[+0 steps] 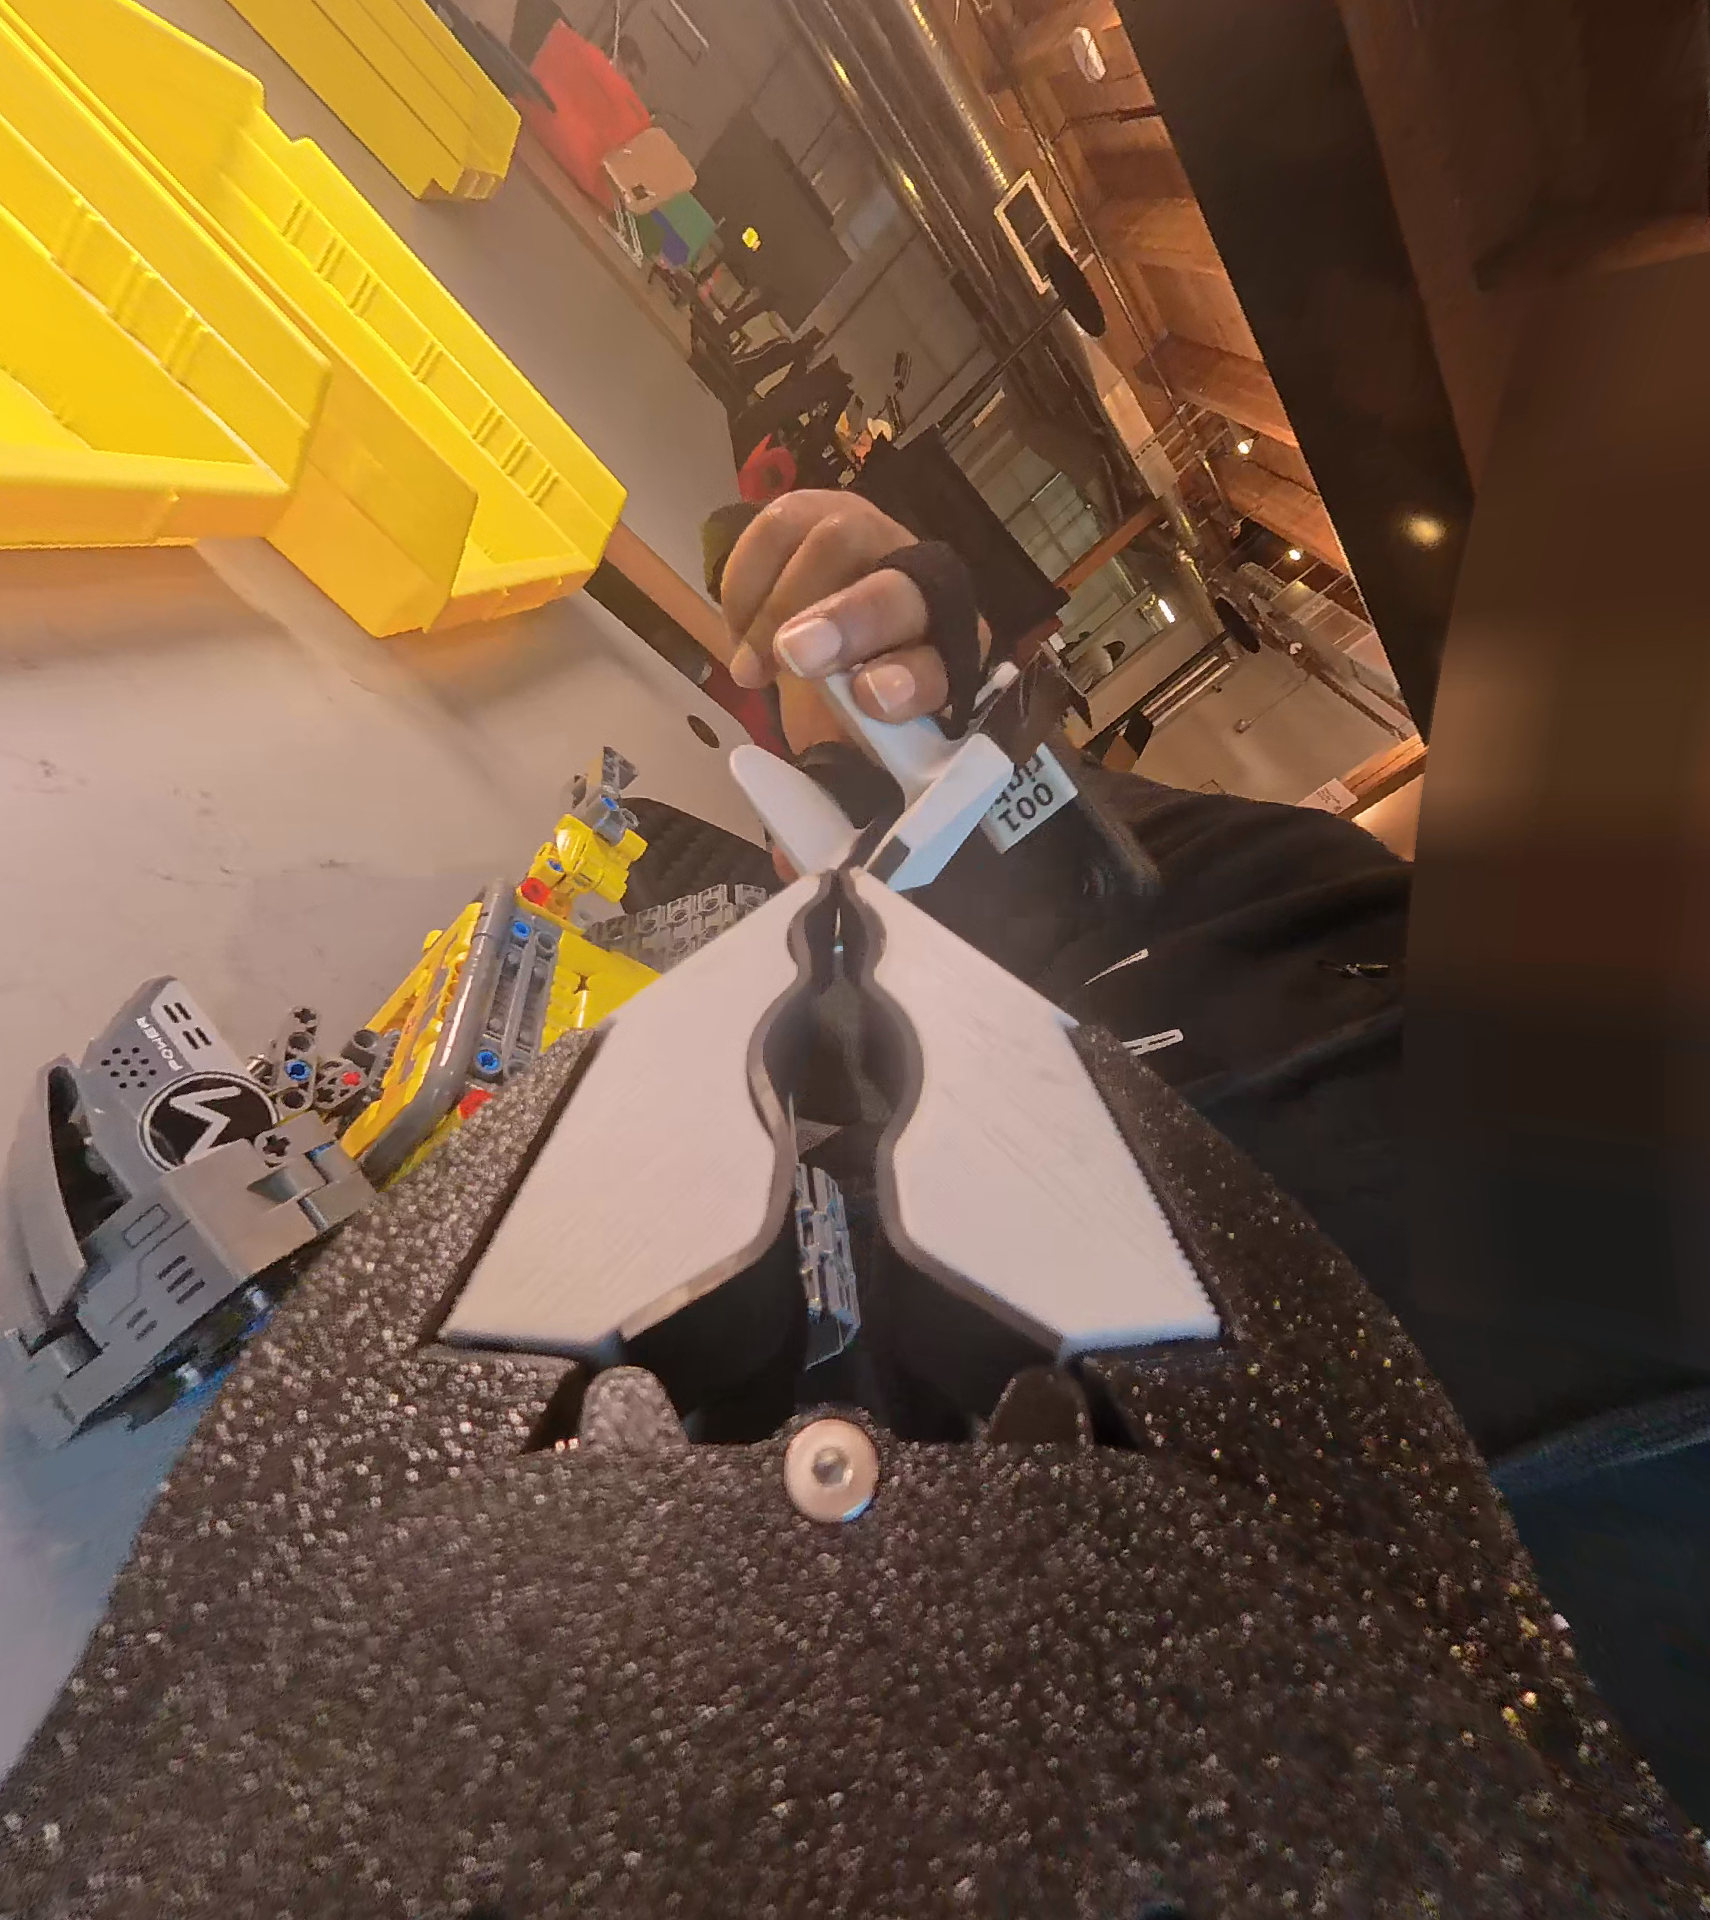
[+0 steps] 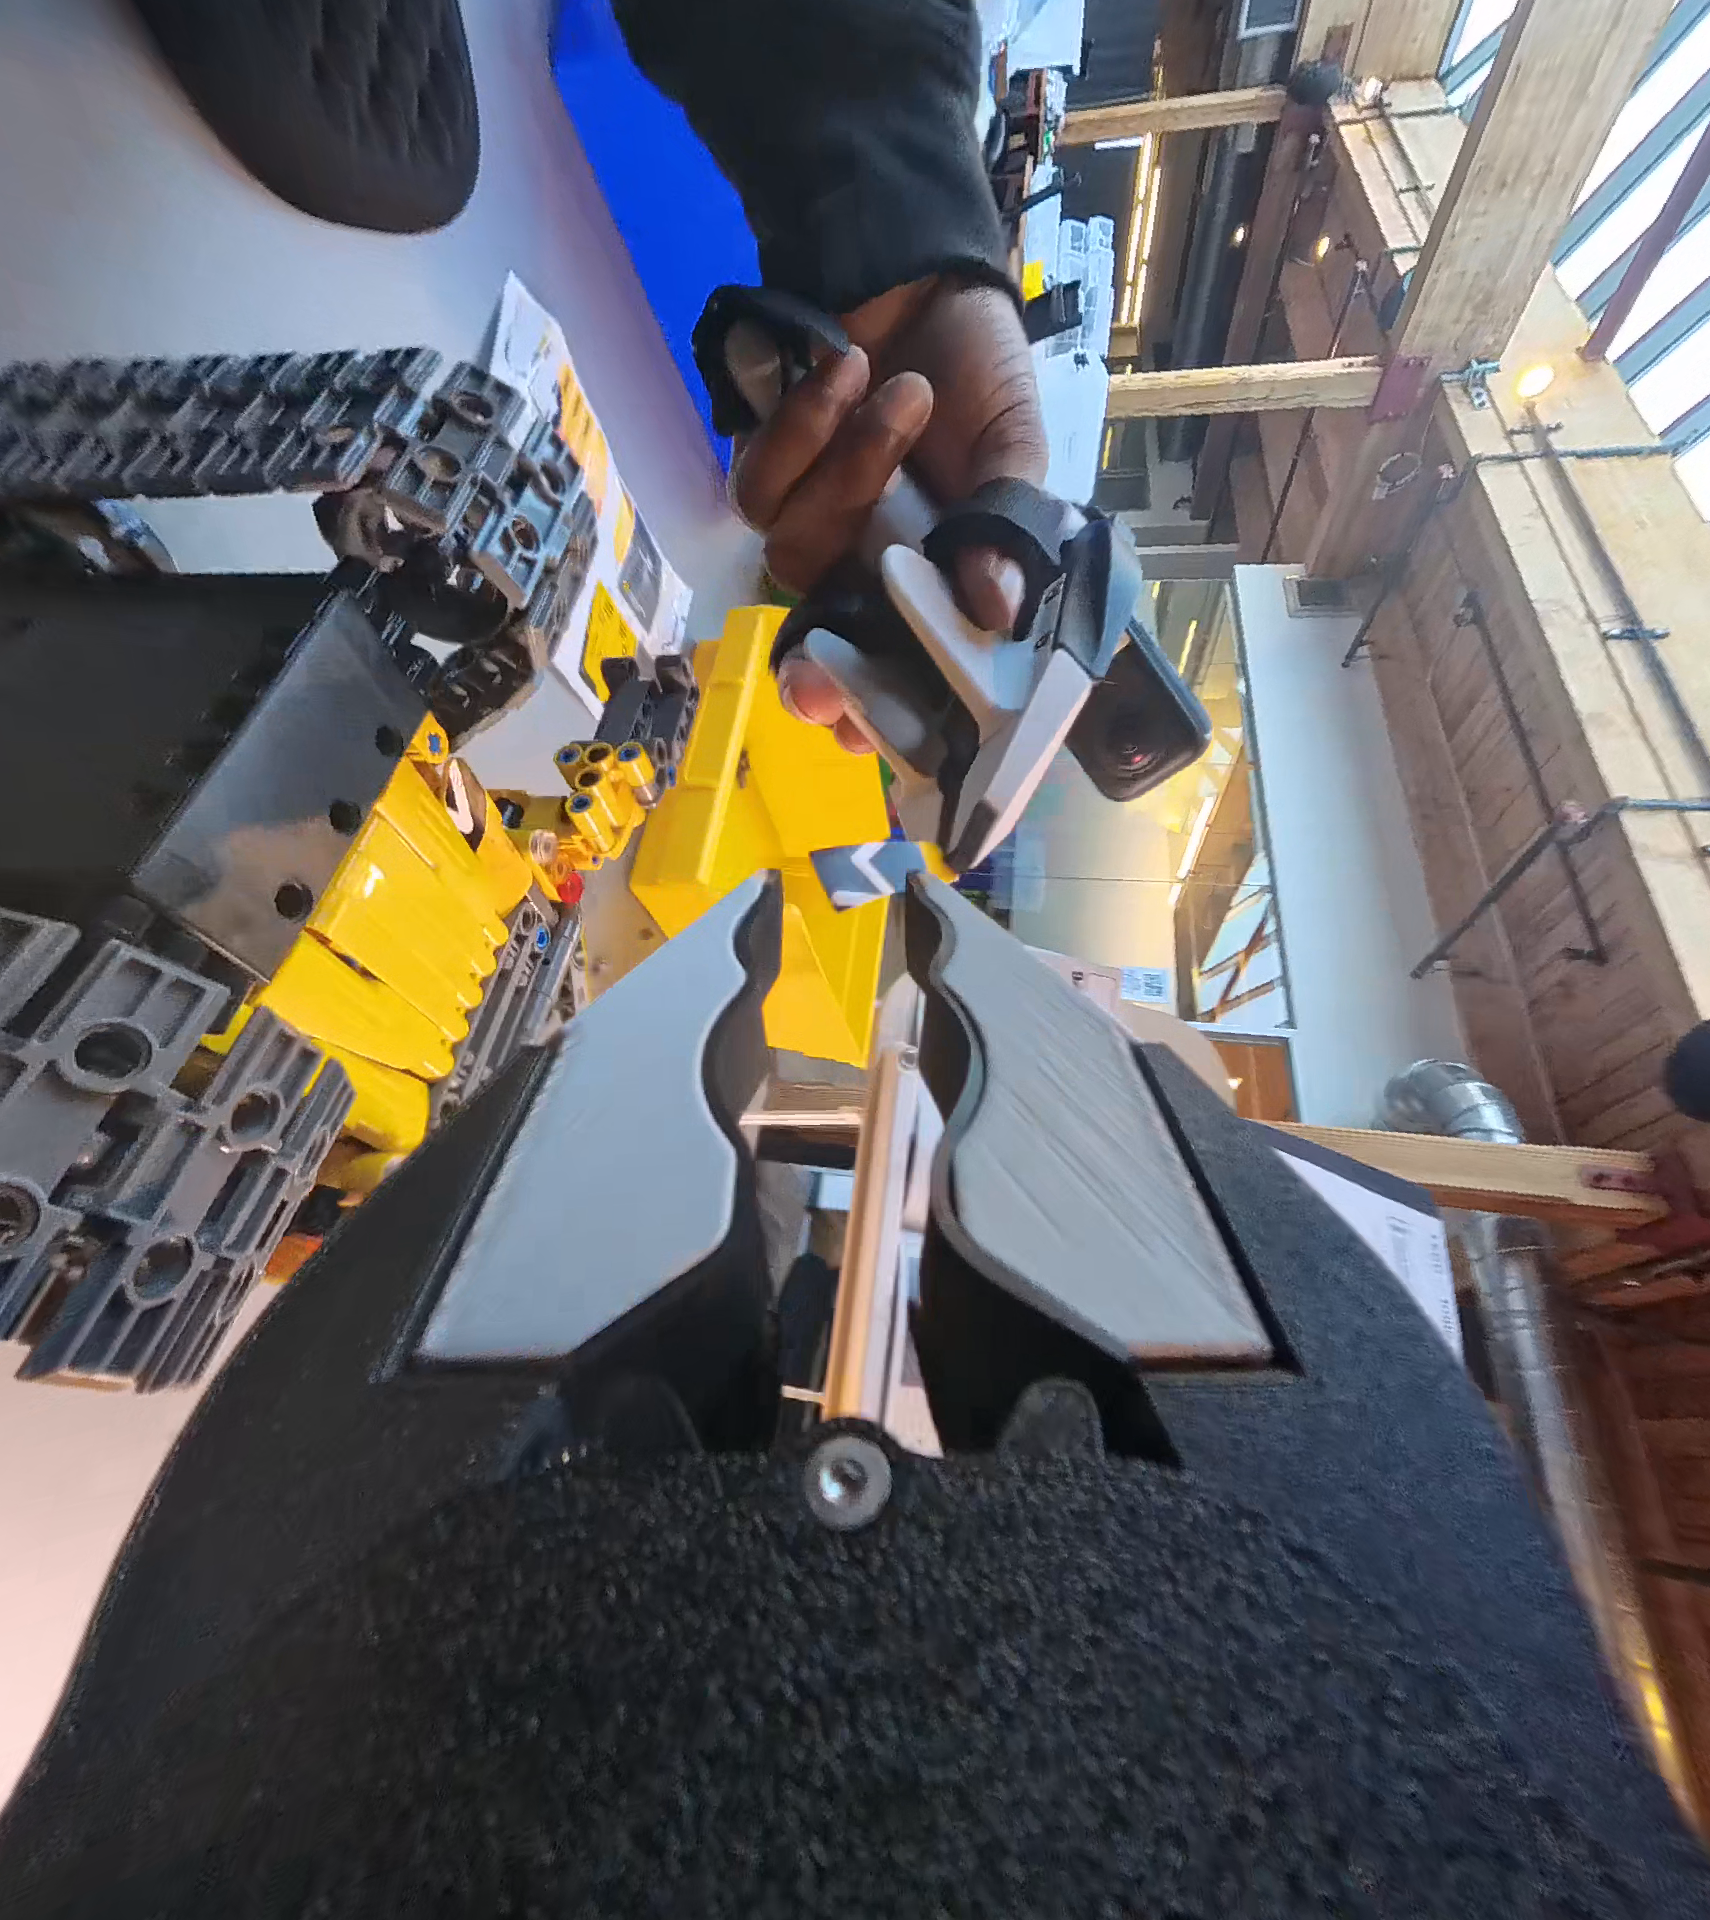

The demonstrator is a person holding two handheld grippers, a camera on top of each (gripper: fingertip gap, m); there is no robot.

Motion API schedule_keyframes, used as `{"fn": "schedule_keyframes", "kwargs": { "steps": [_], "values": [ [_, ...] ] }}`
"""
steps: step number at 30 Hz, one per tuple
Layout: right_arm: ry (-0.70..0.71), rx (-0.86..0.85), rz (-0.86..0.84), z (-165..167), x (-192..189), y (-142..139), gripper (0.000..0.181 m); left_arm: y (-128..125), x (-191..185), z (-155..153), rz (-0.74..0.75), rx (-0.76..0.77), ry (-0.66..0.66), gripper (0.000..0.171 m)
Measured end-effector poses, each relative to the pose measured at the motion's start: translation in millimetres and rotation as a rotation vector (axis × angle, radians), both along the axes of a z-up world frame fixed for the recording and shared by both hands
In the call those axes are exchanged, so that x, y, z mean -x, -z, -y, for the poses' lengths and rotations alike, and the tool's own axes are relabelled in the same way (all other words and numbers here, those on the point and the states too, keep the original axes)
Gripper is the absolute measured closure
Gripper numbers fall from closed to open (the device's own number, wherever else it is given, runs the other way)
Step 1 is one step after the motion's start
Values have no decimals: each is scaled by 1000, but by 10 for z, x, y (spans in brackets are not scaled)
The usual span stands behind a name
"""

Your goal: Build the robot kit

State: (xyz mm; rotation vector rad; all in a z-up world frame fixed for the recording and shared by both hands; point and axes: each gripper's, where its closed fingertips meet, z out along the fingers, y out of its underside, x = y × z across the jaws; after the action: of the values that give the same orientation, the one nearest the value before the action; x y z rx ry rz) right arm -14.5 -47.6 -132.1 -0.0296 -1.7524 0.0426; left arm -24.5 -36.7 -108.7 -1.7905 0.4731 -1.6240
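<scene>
Pinching what looks like the end of a small blue-and-white striped piece [image 2: 861,868] at frame centre, the left gripper [image 1: 835,883] has its tips pressed together; the right gripper [image 2: 843,883] stands narrowly parted, tips flanking that piece, with the yellow tracked model [image 2: 394,904] at left
</scene>
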Motion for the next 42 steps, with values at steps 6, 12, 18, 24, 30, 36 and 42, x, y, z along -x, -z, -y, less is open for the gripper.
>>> {"fn": "schedule_keyframes", "kwargs": {
  "steps": [6, 12, 18, 24, 30, 36, 42],
  "values": [
    [7, -97, -62, -5, 52, 13, 159, -22, -15, 1, 30, 17, 4, 171],
    [2, -106, -86, 5, 46, -37, 168, 14, 16, -28, 17, 24, -11, 171],
    [-1, -99, -85, 17, 40, -42, 173, 43, 22, -45, 7, 25, -17, 171],
    [-1, -97, -82, 28, 35, -41, 175, 62, 28, -58, 4, 29, -21, 171],
    [-4, -93, -80, 41, 34, -40, 176, 75, 31, -63, -2, 30, -25, 171],
    [-4, -75, -66, 45, 34, -38, 181, 85, 32, -63, -2, 32, -27, 171],
    [12, 364, 66, 44, 53, -111, 181, 47, 75, -49, -47, -101, -63, 146]
  ]
}}
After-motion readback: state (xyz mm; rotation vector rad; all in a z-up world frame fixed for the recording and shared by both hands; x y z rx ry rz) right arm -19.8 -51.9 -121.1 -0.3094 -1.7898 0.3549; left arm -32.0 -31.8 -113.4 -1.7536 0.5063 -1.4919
